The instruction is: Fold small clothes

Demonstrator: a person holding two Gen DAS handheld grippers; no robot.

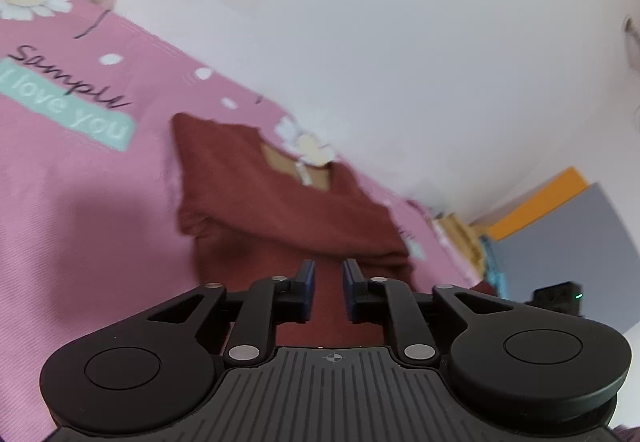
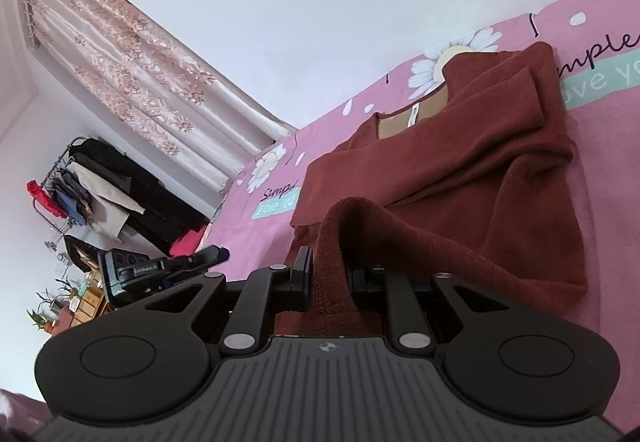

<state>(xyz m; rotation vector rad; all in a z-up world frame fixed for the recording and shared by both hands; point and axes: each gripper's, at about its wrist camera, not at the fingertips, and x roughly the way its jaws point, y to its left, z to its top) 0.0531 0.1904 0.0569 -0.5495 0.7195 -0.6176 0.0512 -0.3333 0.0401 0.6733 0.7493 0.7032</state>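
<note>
A small dark red sweater (image 2: 460, 178) lies on a pink bedsheet (image 2: 608, 202), its sleeves folded across the body and its neck opening with a tan lining facing away from me. My right gripper (image 2: 328, 274) is shut on a raised fold of the sweater's near hem (image 2: 340, 226), lifted off the sheet. In the left wrist view the sweater (image 1: 280, 202) lies ahead, and my left gripper (image 1: 329, 282) hovers over its near edge with a narrow gap between the blue pads, holding nothing.
The pink sheet (image 1: 80, 202) has daisy prints and "Simple" lettering. A white wall and a patterned curtain (image 2: 132, 58) stand behind the bed. A clothes rack (image 2: 92, 186) stands at the far left. The other gripper (image 2: 160, 266) shows at the left.
</note>
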